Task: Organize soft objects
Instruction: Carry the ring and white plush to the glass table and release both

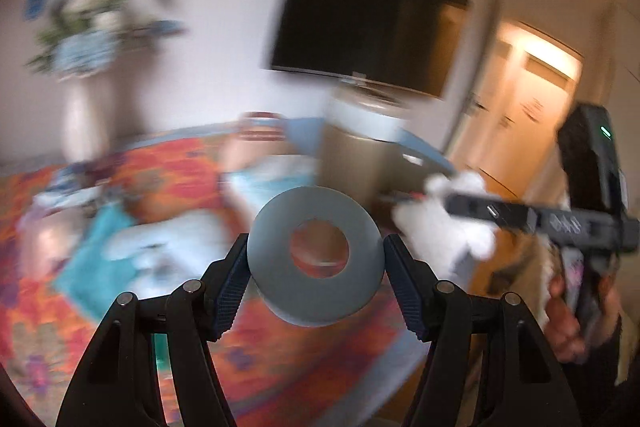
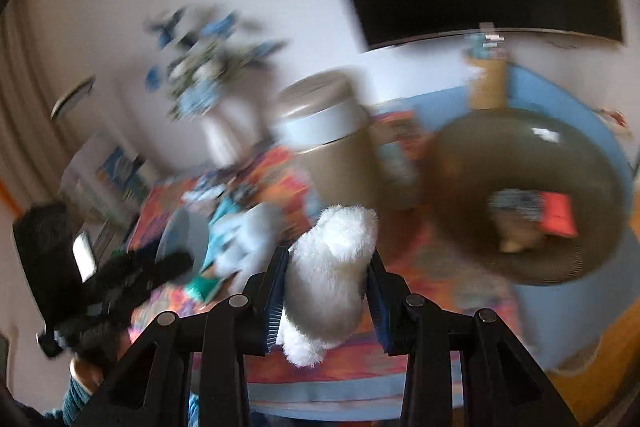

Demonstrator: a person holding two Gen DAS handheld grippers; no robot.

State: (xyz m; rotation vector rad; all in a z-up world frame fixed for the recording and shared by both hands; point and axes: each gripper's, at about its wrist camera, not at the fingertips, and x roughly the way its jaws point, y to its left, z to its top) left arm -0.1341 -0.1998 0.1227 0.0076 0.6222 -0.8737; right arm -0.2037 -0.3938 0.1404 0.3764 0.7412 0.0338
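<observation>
My left gripper is shut on a grey soft ring, held up in the air above a colourful rug. My right gripper is shut on a white plush toy, also held above the rug. The white plush toy and the right gripper show at the right of the left wrist view. The grey ring and left gripper show at the left of the right wrist view. A light blue plush lies on a teal cloth on the rug. Both views are motion-blurred.
A brown bin with a pale lid stands on the rug's far side. A dark brown round basket with items inside sits at the right. A tall vase with blue flowers stands by the wall. A dark TV hangs above.
</observation>
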